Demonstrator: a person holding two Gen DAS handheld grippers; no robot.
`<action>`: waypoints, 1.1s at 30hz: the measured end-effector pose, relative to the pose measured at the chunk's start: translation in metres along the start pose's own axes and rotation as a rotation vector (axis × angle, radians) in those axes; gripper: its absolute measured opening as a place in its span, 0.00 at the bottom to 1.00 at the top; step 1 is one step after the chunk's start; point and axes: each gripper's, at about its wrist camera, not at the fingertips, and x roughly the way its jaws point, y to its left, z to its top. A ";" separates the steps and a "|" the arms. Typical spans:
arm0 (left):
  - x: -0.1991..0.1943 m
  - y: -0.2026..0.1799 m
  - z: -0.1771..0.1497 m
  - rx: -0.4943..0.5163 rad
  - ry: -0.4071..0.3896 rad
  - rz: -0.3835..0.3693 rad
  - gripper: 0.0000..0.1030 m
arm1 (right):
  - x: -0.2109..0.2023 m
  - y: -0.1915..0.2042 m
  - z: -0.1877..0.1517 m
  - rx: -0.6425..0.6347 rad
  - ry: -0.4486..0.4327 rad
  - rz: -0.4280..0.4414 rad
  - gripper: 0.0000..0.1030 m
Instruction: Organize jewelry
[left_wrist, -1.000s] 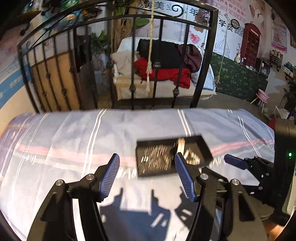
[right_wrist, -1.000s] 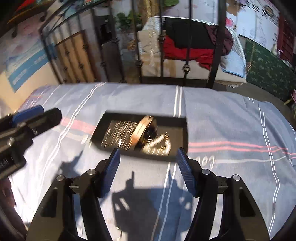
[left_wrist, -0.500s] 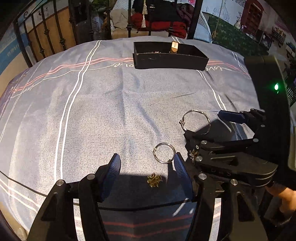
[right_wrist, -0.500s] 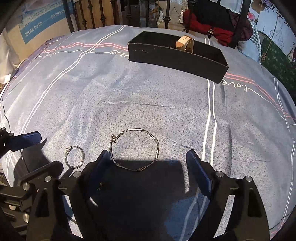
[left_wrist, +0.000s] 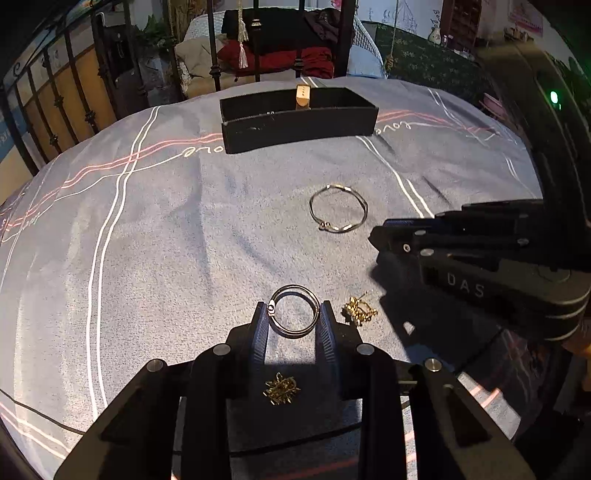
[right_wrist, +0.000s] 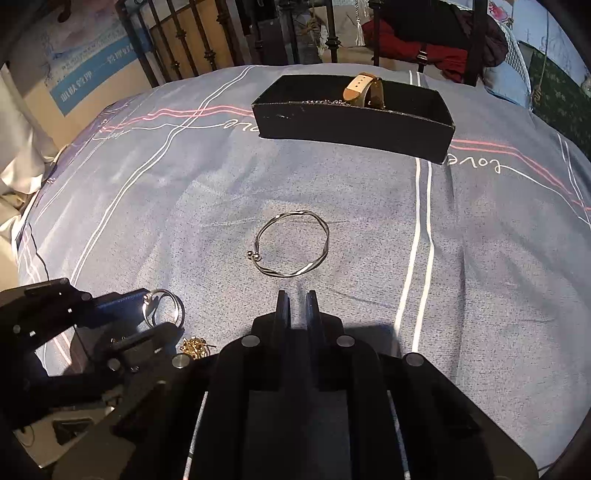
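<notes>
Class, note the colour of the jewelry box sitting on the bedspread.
The jewelry box is plain black, clearest in the right wrist view.

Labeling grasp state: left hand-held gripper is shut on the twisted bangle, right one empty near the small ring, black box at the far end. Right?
Not quite. The left hand-held gripper is shut on the small ring, not the twisted bangle, as the left wrist view shows; the bangle lies free on the bedsheet. The right hand-held gripper is empty, and the black box sits at the far end.

The black box's (right_wrist: 354, 123) near wall hides most of its contents.
</notes>
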 end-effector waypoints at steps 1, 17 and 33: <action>-0.004 0.003 0.004 -0.013 -0.010 -0.004 0.27 | -0.002 0.000 0.001 -0.005 -0.004 -0.004 0.10; -0.008 0.035 0.041 -0.072 -0.059 0.051 0.27 | 0.036 0.015 0.034 0.038 0.008 -0.027 0.51; 0.051 0.024 0.206 -0.036 -0.167 0.051 0.27 | -0.018 -0.071 0.160 0.109 -0.177 -0.138 0.51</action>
